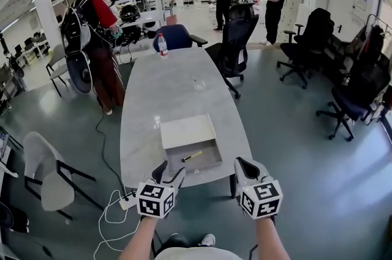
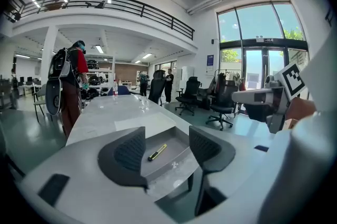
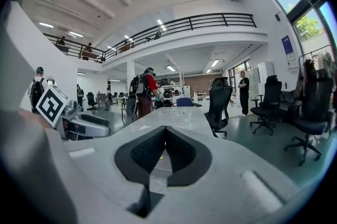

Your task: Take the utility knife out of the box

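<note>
A shallow grey box [image 1: 212, 162] lies open at the near end of the long grey table [image 1: 165, 90], its pale lid [image 1: 187, 129] flat behind it. A yellow and black utility knife [image 1: 192, 156] lies loose on the box floor. My left gripper [image 1: 170, 172] hovers at the table's near edge, just left of the box, open and empty. In the left gripper view the knife [image 2: 157, 152] shows a little beyond the spread jaws of that gripper [image 2: 167, 134]. My right gripper [image 1: 244, 164] hangs off the table's near right corner; in its own view this gripper [image 3: 165, 128] has its tips together, holding nothing.
A water bottle [image 1: 162, 44] and a glass [image 1: 199, 82] stand farther up the table. Black office chairs [image 1: 236, 38] sit at the far right side, a white chair [image 1: 52, 176] at the near left. A person with a backpack [image 1: 98, 38] stands left. Cables [image 1: 116, 207] lie on the floor.
</note>
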A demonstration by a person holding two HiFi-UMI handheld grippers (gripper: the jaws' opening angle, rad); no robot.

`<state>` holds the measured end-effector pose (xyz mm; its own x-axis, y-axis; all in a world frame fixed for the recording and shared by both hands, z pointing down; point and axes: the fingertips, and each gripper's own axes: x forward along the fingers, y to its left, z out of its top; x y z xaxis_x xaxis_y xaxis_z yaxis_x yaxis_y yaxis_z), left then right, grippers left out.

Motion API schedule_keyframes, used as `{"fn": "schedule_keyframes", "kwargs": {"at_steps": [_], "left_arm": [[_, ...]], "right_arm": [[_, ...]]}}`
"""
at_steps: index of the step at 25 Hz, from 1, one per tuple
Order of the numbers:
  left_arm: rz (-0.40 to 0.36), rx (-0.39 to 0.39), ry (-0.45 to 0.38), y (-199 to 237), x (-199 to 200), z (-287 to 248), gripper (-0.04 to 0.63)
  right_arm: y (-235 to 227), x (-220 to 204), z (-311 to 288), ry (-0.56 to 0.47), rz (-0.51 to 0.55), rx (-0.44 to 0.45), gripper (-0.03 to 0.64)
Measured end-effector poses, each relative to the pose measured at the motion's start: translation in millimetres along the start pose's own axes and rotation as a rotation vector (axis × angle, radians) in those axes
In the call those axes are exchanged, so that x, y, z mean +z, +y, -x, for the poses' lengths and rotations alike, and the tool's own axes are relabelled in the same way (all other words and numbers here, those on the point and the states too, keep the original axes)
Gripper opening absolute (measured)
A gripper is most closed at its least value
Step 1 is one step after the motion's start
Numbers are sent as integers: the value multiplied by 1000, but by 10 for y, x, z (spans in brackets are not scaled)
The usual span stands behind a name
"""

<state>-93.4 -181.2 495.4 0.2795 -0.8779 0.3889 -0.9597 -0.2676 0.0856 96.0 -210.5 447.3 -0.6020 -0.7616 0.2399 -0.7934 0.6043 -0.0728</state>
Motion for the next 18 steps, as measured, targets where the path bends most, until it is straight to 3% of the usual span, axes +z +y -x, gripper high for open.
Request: {"fn": "schedule_keyframes", "kwargs": {"at_steps": [18], "left_arm": [[-107, -103, 196, 144, -311, -856, 235]], "right_arm": [[-316, -11, -595, 38, 1, -1, 5]]}}
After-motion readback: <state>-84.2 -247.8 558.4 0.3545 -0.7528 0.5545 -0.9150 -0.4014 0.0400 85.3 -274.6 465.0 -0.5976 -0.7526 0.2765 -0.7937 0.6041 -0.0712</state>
